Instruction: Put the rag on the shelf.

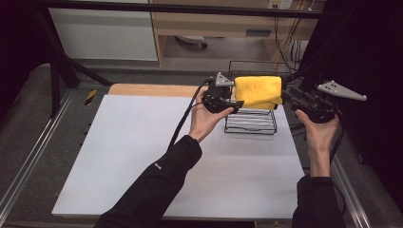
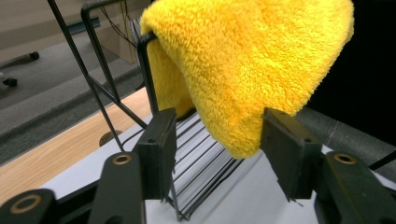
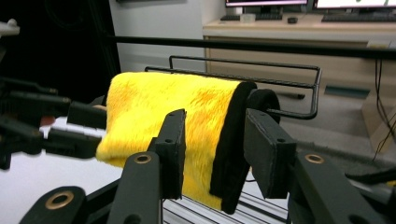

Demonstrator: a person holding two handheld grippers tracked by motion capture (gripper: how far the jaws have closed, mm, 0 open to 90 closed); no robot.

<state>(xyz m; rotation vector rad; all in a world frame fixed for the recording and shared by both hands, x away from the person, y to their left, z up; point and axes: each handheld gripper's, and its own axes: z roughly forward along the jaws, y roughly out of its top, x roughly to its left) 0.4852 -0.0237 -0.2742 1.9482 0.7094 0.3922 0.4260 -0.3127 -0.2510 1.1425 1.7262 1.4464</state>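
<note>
Black jaws of the left gripper (image 2: 212,154) stand wide apart in the left gripper view, with the lower edge of a fluffy yellow cloth (image 2: 247,65) hanging down into the gap between them; neither pad presses the fabric, and whether the right-hand pad brushes it cannot be told. Behind the cloth, a black wire rack (image 2: 116,88) carries it over one of its top rails, and the rack's base wires run along the white table surface (image 2: 252,200).

Seen from the right gripper view, the right gripper (image 3: 212,149) is likewise open, its jaws straddling the black-trimmed end of the cloth (image 3: 173,107) without clamping it. How near the fabric sits to either pad is hard to judge there. Farther off at the left of that view the other gripper (image 3: 60,126) appears dark and partly cut off by the frame edge.

From the high view, the cloth (image 1: 258,90) is draped over the wire rack (image 1: 251,122) at the far right of the white table (image 1: 142,161), with the left gripper (image 1: 236,102) at its left end and the right gripper (image 1: 288,96) at its right end. Each gripper is held in a hand, dark sleeves entering from below. The rack's upper part is hidden by the cloth.
</note>
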